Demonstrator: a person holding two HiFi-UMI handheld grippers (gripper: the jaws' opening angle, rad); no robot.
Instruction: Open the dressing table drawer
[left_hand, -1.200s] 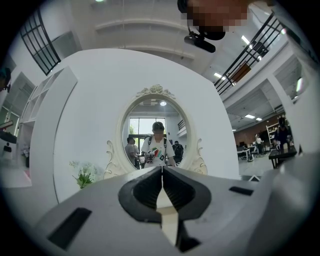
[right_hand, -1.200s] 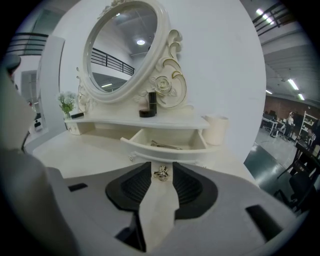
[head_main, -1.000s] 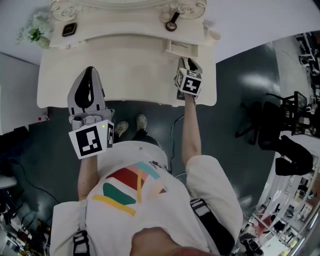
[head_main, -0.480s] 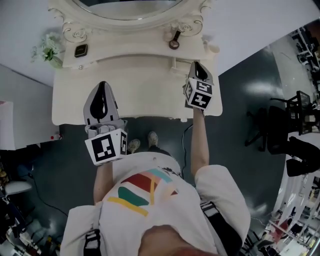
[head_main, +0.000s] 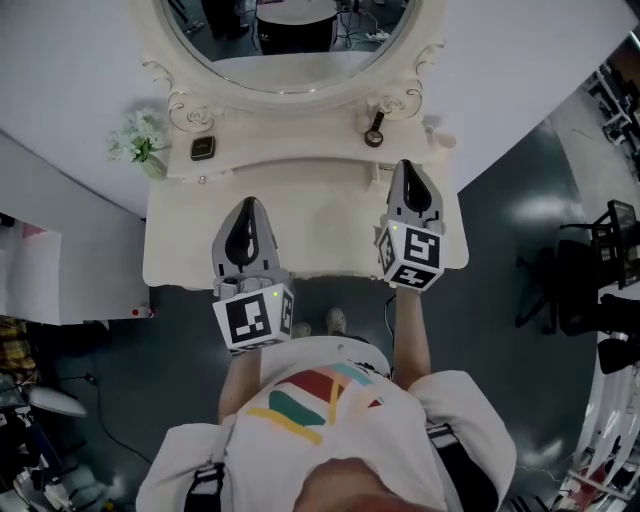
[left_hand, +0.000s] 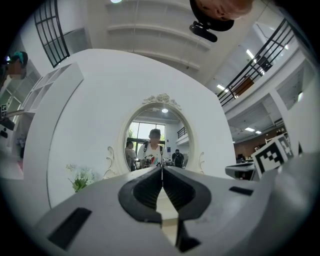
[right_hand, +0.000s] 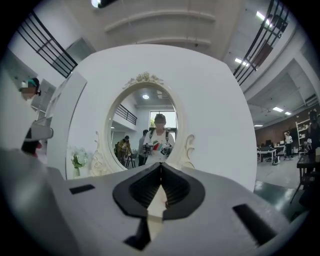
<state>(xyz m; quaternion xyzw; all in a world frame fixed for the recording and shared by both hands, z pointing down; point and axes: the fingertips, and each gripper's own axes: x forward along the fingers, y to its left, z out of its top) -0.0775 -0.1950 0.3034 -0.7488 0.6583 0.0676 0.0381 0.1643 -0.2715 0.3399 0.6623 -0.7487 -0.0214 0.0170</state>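
The cream dressing table (head_main: 320, 225) stands against the white wall under its oval mirror (head_main: 290, 45). My right gripper (head_main: 408, 168) hovers over the table's right part with its jaws shut and nothing between them. It covers the small drawer area on the raised back shelf, so the drawer's state is hidden. My left gripper (head_main: 247, 206) hangs over the table's left front, also shut and empty. In the left gripper view the left gripper (left_hand: 161, 170) points level at the mirror (left_hand: 155, 145). In the right gripper view the right gripper (right_hand: 161, 167) also faces the mirror (right_hand: 145, 130).
On the back shelf sit a flower vase (head_main: 140, 140) at the left, a small dark clock (head_main: 203, 149), a dark round hand mirror (head_main: 374, 132) and a small pot (head_main: 440, 140). A black chair (head_main: 590, 290) stands on the dark floor to the right.
The right gripper has lifted away from the table's right side and now sits higher, pointing level. The left gripper rose slightly. The head view has tilted up, so the mirror now shows.
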